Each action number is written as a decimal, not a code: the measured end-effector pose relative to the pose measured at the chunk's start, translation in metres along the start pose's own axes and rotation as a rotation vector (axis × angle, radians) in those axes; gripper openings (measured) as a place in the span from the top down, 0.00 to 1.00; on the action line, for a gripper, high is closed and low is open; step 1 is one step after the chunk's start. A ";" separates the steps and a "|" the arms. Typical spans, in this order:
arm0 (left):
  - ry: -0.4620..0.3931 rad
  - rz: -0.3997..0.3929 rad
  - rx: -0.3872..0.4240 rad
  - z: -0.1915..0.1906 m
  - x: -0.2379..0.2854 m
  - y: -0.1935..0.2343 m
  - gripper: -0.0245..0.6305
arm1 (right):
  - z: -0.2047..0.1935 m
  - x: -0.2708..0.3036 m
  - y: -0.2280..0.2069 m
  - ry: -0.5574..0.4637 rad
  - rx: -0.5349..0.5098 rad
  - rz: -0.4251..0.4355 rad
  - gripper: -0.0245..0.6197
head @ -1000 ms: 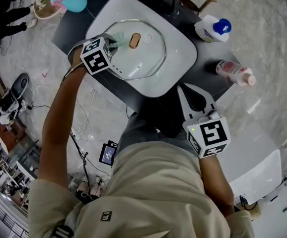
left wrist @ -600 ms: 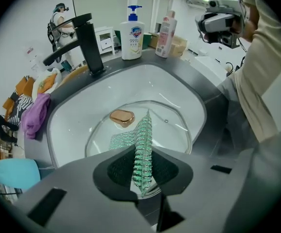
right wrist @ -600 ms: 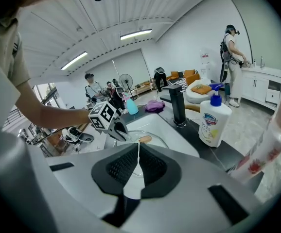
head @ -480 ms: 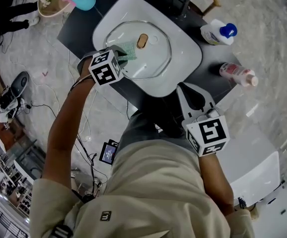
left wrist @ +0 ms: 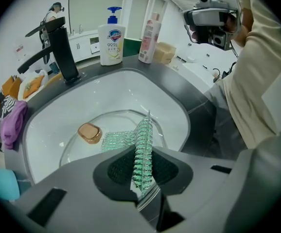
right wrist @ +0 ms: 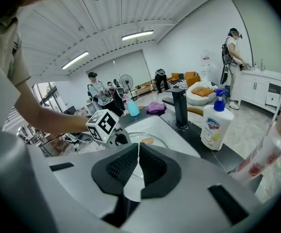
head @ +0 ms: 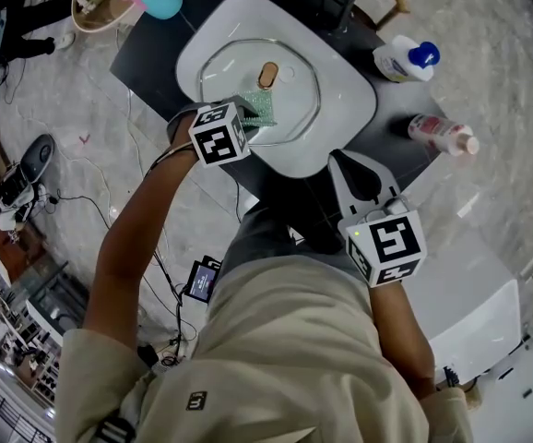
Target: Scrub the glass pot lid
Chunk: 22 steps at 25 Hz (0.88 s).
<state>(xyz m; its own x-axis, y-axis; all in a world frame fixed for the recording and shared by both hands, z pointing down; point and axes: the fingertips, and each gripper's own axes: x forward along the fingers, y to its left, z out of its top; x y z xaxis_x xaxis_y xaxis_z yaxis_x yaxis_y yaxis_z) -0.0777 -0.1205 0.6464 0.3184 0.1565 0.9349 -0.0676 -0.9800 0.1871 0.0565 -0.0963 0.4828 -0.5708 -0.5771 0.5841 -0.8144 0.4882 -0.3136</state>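
A glass pot lid (head: 285, 86) (left wrist: 82, 149) with a tan knob (head: 267, 75) (left wrist: 90, 133) lies flat in the white sink basin (head: 345, 81) (left wrist: 131, 93). My left gripper (head: 248, 118) (left wrist: 141, 171) is shut on a green mesh scrubbing cloth (head: 255, 109) (left wrist: 141, 149), which rests on the lid's near rim. My right gripper (head: 361, 185) (right wrist: 137, 169) is shut with nothing in it, held over the dark counter (head: 405, 160) at the sink's near right.
A black faucet (left wrist: 62, 47) (right wrist: 180, 108) stands behind the basin. A white pump soap bottle (head: 403, 55) (left wrist: 112, 38) (right wrist: 217, 123) and a pink-capped bottle (head: 442, 137) (left wrist: 149, 35) (right wrist: 264, 152) sit on the counter. A purple cloth (left wrist: 11, 125) lies left of the sink.
My left gripper has dragged the green cloth across the lid toward its near right rim. My right gripper has stayed put.
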 end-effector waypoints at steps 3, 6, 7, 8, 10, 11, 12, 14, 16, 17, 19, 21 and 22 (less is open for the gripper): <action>-0.011 -0.026 0.006 0.008 0.005 -0.010 0.84 | 0.003 -0.002 0.002 -0.003 -0.004 -0.003 0.92; -0.016 -0.047 0.019 0.014 0.009 -0.019 0.84 | 0.008 -0.005 0.004 -0.009 -0.011 -0.006 0.92; -0.016 -0.051 0.026 0.016 0.010 -0.021 0.84 | 0.009 -0.006 0.005 -0.012 -0.013 -0.008 0.92; -0.018 -0.054 0.033 0.018 0.011 -0.023 0.84 | 0.011 -0.007 0.005 -0.015 -0.016 -0.010 0.92; -0.020 -0.063 0.041 0.021 0.014 -0.028 0.84 | 0.013 -0.008 0.006 -0.017 -0.021 -0.014 0.92; -0.021 -0.068 0.042 0.022 0.015 -0.030 0.84 | 0.013 -0.009 0.007 -0.017 -0.023 -0.015 0.92; -0.023 -0.073 0.041 0.023 0.015 -0.032 0.84 | 0.014 -0.010 0.009 -0.017 -0.026 -0.016 0.92; -0.036 -0.084 0.033 0.025 0.015 -0.035 0.84 | 0.015 -0.011 0.011 -0.018 -0.033 -0.018 0.92; -0.059 -0.095 0.018 0.029 0.015 -0.038 0.84 | 0.017 -0.012 0.014 -0.019 -0.042 -0.020 0.92; -0.070 -0.097 0.013 0.031 0.014 -0.040 0.84 | 0.018 -0.013 0.016 -0.019 -0.046 -0.021 0.92; -0.088 -0.089 0.011 0.035 0.011 -0.042 0.84 | 0.021 -0.015 0.020 -0.021 -0.055 -0.023 0.92; -0.103 -0.063 0.012 0.038 0.006 -0.041 0.84 | 0.026 -0.018 0.023 -0.026 -0.066 -0.026 0.92; -0.112 -0.050 0.012 0.040 0.003 -0.041 0.84 | 0.029 -0.019 0.024 -0.030 -0.072 -0.028 0.92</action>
<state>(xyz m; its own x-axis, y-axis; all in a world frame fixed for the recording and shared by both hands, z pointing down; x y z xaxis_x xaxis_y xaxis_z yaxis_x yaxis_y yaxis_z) -0.0366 -0.0849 0.6296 0.4246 0.1914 0.8849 -0.0381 -0.9728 0.2287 0.0449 -0.0923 0.4424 -0.5516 -0.6099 0.5690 -0.8212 0.5166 -0.2424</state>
